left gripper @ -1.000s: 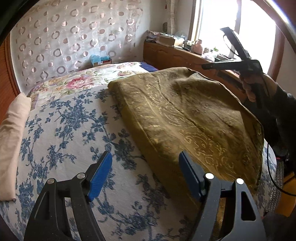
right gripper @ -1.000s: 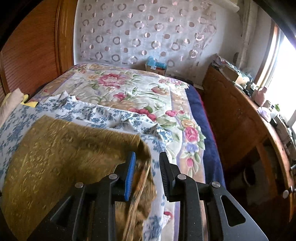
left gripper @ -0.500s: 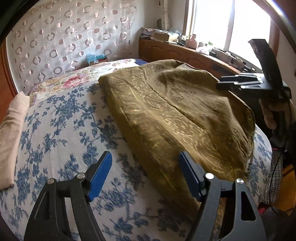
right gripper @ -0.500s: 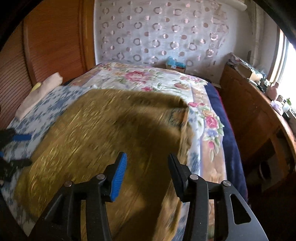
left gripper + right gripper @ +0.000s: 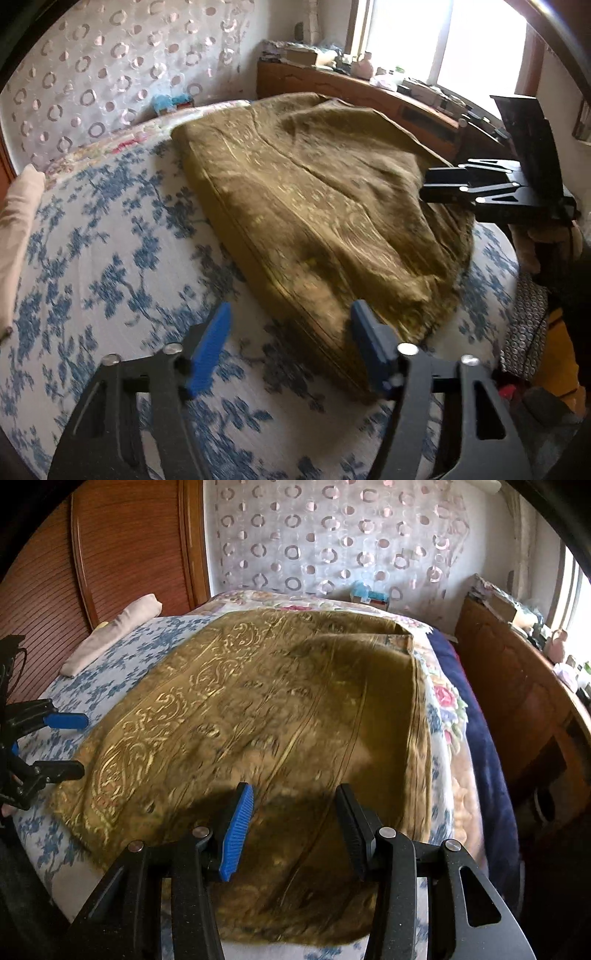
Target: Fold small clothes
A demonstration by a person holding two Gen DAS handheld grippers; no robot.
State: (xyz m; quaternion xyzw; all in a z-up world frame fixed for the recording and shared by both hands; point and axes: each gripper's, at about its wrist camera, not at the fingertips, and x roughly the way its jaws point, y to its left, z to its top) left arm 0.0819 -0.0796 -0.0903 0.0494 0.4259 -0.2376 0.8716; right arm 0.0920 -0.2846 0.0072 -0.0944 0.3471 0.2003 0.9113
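An olive-gold patterned cloth (image 5: 325, 206) lies folded over on the bed; it also fills the middle of the right wrist view (image 5: 266, 716). My left gripper (image 5: 290, 349) is open and empty, just above the cloth's near corner and the blue-flowered sheet (image 5: 96, 258). My right gripper (image 5: 293, 825) is open and empty, hovering over the cloth's near edge. The right gripper also shows in the left wrist view (image 5: 480, 186), held at the cloth's far right side. The left gripper shows at the left edge of the right wrist view (image 5: 62, 744).
A beige pillow (image 5: 16, 236) lies at the bed's left edge. A rose-patterned quilt (image 5: 443, 698) and a navy blanket (image 5: 476, 738) lie beside the cloth. A wooden sideboard (image 5: 354, 88) with clutter runs under the window. A wooden headboard (image 5: 122, 542) stands at the left.
My right gripper let go of the cloth's edge, opened wider and drew back toward the near side. The cloth settled flat. The left gripper stayed open and shifted slightly.
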